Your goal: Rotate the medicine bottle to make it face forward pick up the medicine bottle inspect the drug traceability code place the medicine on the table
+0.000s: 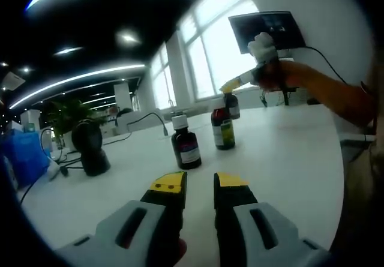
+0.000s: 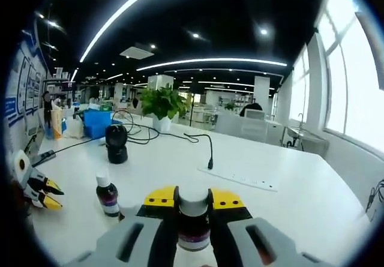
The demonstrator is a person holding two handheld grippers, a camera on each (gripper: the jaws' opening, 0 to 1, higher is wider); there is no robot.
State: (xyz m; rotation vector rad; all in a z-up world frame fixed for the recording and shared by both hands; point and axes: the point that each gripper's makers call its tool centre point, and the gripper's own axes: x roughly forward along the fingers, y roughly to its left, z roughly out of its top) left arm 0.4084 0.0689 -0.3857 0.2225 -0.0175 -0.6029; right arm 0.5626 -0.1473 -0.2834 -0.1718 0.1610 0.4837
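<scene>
My right gripper (image 2: pixel 193 202) is shut on a dark medicine bottle (image 2: pixel 193 226) with a white cap, gripped just below the cap. In the left gripper view the same gripper (image 1: pixel 231 88) comes in from the right in a gloved hand, over that bottle (image 1: pixel 232 105). Two more dark bottles stand on the white table (image 1: pixel 282 159): one with a green-yellow label (image 1: pixel 224 127) and a nearer one with a white cap (image 1: pixel 185 143). My left gripper (image 1: pixel 200 183) is open a short way in front of the nearer bottle. The right gripper view shows it (image 2: pixel 49 195) at the left, beside a standing bottle (image 2: pixel 108 194).
A black scanner on a stand (image 1: pixel 90 148) (image 2: pixel 116 143) sits on the table with cables around it. A blue bag (image 1: pixel 24 156), a potted plant (image 2: pixel 162 104) and a white power strip (image 2: pixel 243 179) lie further off. A monitor (image 1: pixel 267 30) hangs behind the gloved hand.
</scene>
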